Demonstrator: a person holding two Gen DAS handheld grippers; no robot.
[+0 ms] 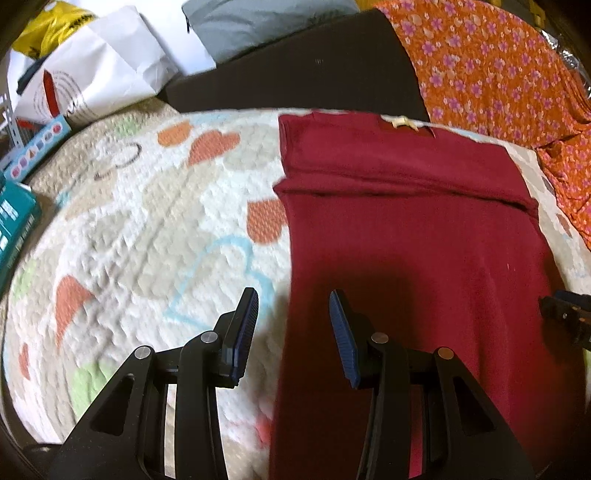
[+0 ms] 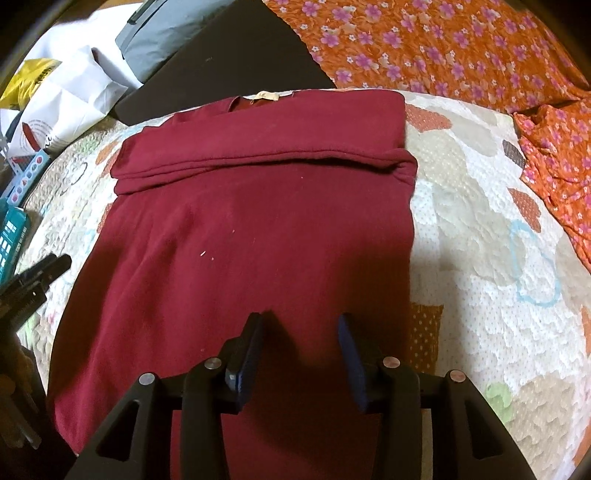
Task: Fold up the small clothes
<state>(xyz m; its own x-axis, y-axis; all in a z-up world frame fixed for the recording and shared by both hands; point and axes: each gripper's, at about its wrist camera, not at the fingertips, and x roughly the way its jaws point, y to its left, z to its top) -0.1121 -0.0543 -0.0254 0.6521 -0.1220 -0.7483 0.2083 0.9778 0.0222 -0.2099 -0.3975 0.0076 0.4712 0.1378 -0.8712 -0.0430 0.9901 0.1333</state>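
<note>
A dark red top (image 1: 406,229) lies flat on a quilted mat (image 1: 147,229), with its collar and tan label (image 1: 400,122) at the far end and a folded band across the chest. My left gripper (image 1: 293,299) hovers open over the garment's left edge, one finger above the mat and the other above the red cloth. In the right wrist view the red top (image 2: 258,221) fills the middle. My right gripper (image 2: 301,321) stands open just above its near right part, with nothing pinched between the pads. Each gripper shows at the edge of the other's view.
An orange floral cloth (image 2: 461,48) lies at the far right, partly over the mat. A black flat board (image 1: 314,74) sits behind the collar. At the far left are a white paper bag (image 1: 92,77), a grey cushion (image 1: 258,22) and a teal box (image 1: 14,221).
</note>
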